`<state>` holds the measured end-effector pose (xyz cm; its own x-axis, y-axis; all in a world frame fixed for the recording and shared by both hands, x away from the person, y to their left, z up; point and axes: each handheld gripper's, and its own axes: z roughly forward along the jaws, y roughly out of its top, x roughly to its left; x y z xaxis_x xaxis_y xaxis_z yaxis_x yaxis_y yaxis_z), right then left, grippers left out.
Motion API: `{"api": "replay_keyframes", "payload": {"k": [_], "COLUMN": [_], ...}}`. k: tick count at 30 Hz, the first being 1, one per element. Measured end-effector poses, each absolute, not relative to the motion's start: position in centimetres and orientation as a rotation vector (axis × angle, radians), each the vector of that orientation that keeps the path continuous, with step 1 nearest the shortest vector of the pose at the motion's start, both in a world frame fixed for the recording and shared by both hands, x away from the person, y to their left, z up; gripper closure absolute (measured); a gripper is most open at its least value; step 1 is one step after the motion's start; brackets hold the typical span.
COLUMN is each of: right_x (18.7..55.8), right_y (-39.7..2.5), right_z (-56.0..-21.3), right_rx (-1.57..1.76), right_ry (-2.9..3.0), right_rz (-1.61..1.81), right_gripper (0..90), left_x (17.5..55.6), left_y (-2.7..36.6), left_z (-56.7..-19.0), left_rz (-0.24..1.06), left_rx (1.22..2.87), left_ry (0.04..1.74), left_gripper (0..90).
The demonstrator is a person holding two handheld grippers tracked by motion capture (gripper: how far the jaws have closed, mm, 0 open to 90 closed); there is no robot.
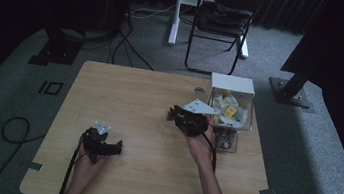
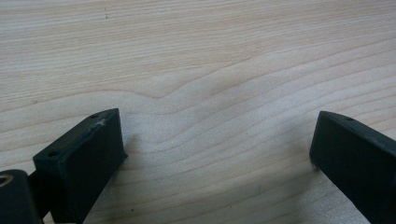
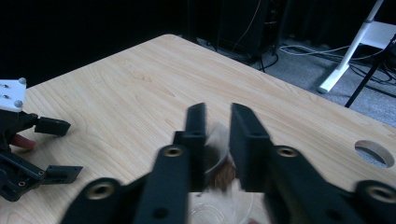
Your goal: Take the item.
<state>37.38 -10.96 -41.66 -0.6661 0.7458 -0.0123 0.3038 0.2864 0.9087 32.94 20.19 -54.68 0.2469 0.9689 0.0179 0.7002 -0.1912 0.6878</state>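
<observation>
My right gripper (image 3: 218,112) is shut on a translucent tea bag (image 3: 223,175) with brown contents, held just above the rim of a clear cup (image 3: 219,211). In the high view this gripper (image 1: 174,113) points left near the table's middle, with the faint clear cup (image 1: 168,128) below it. The left gripper (image 1: 117,148) rests low at the front left, open, with nothing between its jaws. The left gripper view has that gripper (image 2: 217,121) spread wide over bare wood. It also appears far left in the right gripper view, left gripper (image 3: 44,149).
A white box (image 1: 232,84) holding several tea bags stands at the table's (image 1: 125,91) right edge, with a clear container (image 1: 226,139) in front of it. A round hole (image 1: 199,89) sits beside the box. A folding chair (image 1: 223,20) stands behind the table.
</observation>
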Motion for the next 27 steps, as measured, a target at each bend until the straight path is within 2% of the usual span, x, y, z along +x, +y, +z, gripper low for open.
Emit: {"api": "replay_keyframes", "payload": {"k": [2,5,6,15,27], "right_x": [37.5,37.5,37.2,36.7,34.4], "right_y": [-10.9,-10.9,-10.8,-10.8,-11.1], "right_z": [-41.7,-41.7,-41.6,-41.6,-41.6], "right_rx": [0.948,0.949,0.927,0.917,0.86], "right_ry": [2.122,2.124,2.127,2.138,2.158], "right_rz": [1.36,1.366,1.368,1.369,1.38], "right_gripper": [59.1,54.5,47.6,43.4,43.1], "left_x": [32.9,32.9,32.9,32.9,32.9], "left_y": [20.2,20.2,20.2,20.2,20.1], "left_z": [-54.7,-54.7,-54.7,-54.7,-54.7], "left_rz": [0.625,0.625,0.625,0.622,0.621], "left_rx": [1.964,1.965,1.965,1.962,1.961], "left_ry": [1.516,1.516,1.516,1.518,1.52], "left_gripper": [3.6,3.5,3.6,3.5,3.5]}}
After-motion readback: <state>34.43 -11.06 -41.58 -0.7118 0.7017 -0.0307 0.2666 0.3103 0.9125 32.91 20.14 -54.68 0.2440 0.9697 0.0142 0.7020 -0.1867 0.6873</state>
